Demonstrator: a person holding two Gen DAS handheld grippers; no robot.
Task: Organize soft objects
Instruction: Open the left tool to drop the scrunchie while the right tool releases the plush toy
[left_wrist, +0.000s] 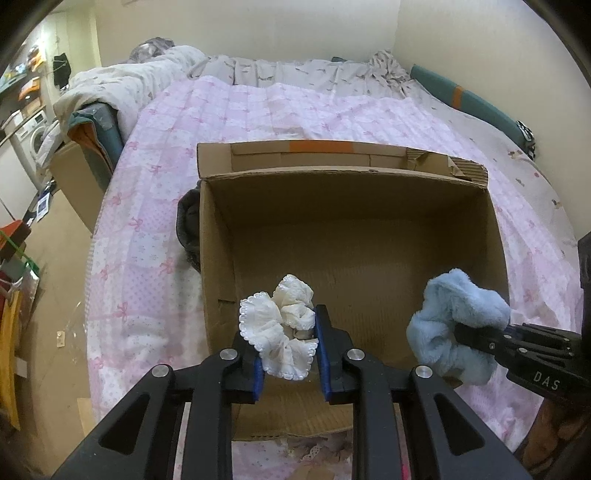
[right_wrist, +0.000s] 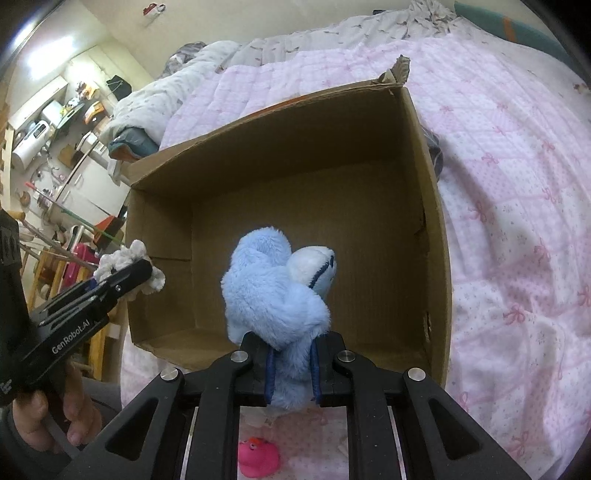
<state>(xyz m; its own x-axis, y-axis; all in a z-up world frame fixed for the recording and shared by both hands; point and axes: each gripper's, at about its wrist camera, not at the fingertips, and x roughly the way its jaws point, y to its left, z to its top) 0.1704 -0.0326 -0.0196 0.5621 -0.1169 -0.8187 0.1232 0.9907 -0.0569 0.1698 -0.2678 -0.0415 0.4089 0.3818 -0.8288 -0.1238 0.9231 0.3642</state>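
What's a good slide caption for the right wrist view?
Right gripper holds a blue plush toy over an open cardboard box on the bed.

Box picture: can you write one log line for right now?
left gripper: holds white frilly cloth | right gripper: holds blue plush | both over cardboard box

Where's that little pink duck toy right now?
The pink duck toy shows only in the right wrist view, lying on the pink quilt just beneath the right tongs, outside the cardboard box.
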